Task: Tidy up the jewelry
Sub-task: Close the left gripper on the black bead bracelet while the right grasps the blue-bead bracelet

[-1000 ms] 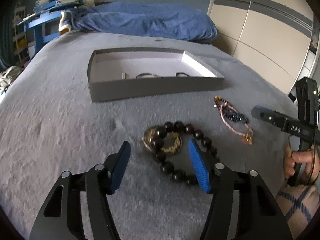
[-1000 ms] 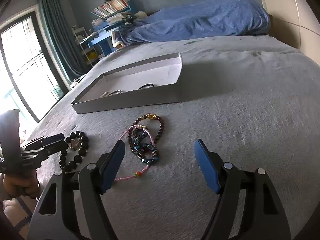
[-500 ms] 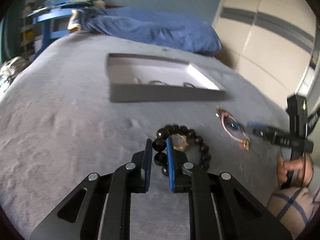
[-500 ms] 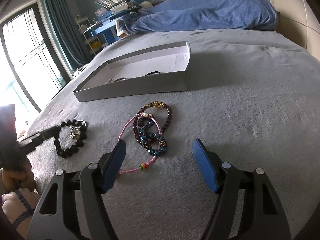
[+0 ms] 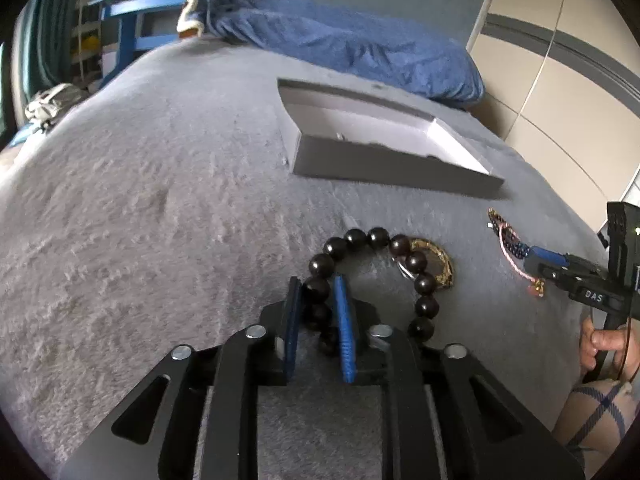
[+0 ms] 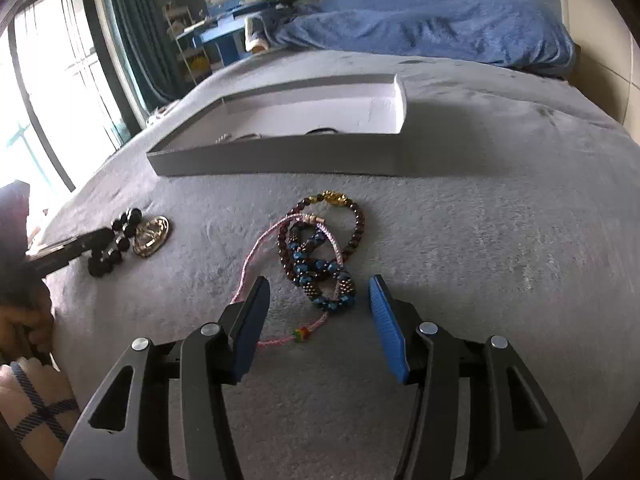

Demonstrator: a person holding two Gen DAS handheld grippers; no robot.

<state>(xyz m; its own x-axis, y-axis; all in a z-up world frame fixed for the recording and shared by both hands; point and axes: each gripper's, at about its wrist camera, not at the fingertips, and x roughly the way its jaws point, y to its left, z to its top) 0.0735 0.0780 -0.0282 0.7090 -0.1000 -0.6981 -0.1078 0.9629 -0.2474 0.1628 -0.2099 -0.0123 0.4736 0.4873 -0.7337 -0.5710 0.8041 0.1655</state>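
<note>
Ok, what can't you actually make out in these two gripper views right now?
- Contents of the grey box: both views, near wall hides all but slivers of rings or bands.
- Black bead bracelet: left view, the left gripper and its body cover the nearest beads.
- Gold pendant: too small and blurred for detail.
- Pink cord: right view, runs behind the right gripper's left finger.

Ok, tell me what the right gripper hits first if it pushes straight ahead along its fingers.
Probably the blue beaded bracelet, lying between the open right gripper fingers, tangled with the pink cord bracelet. Beyond that, the grey tray wall. Depth is uncertain.
</note>
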